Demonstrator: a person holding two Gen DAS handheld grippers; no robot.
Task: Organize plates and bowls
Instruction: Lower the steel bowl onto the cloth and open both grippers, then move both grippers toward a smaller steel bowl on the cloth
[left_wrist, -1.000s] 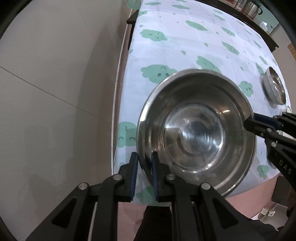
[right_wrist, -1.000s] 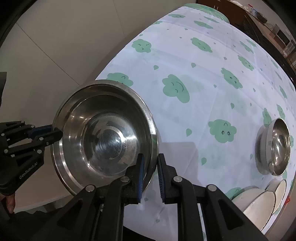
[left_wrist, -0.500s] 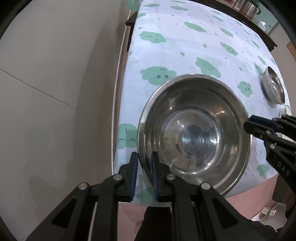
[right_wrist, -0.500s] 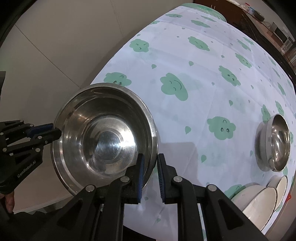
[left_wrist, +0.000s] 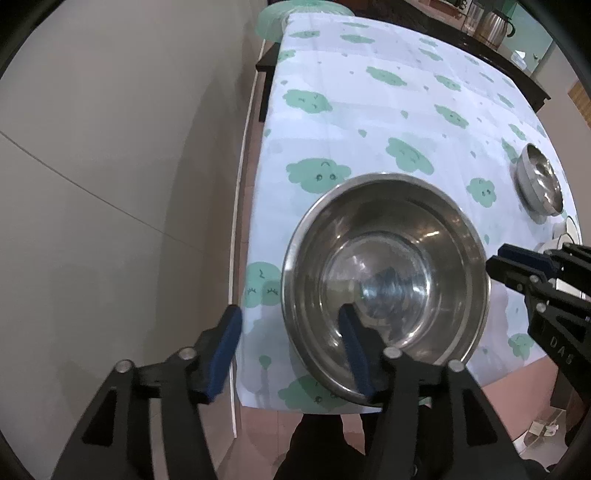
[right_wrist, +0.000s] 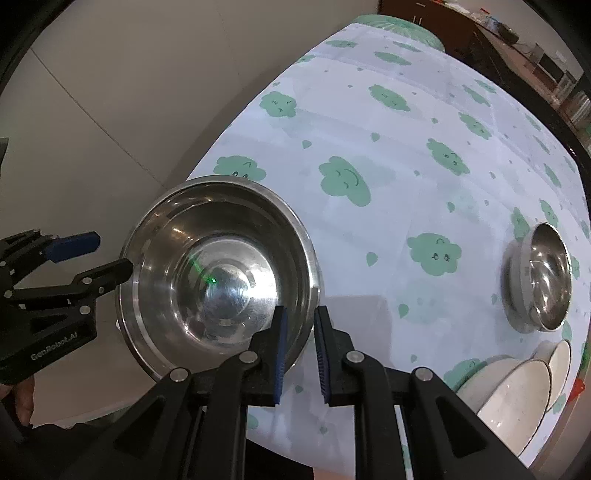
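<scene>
Setting the large steel bowl (left_wrist: 386, 280) at the table's near-left corner, my left gripper (left_wrist: 291, 350) was opening off its rim while my right gripper (right_wrist: 299, 345) clamped the opposite rim; release was likely next.

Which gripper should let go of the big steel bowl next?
The right gripper. Its pads are clamped on the large stainless steel bowl's rim near the table corner, while the left gripper is opening, pads off the rim.
</scene>
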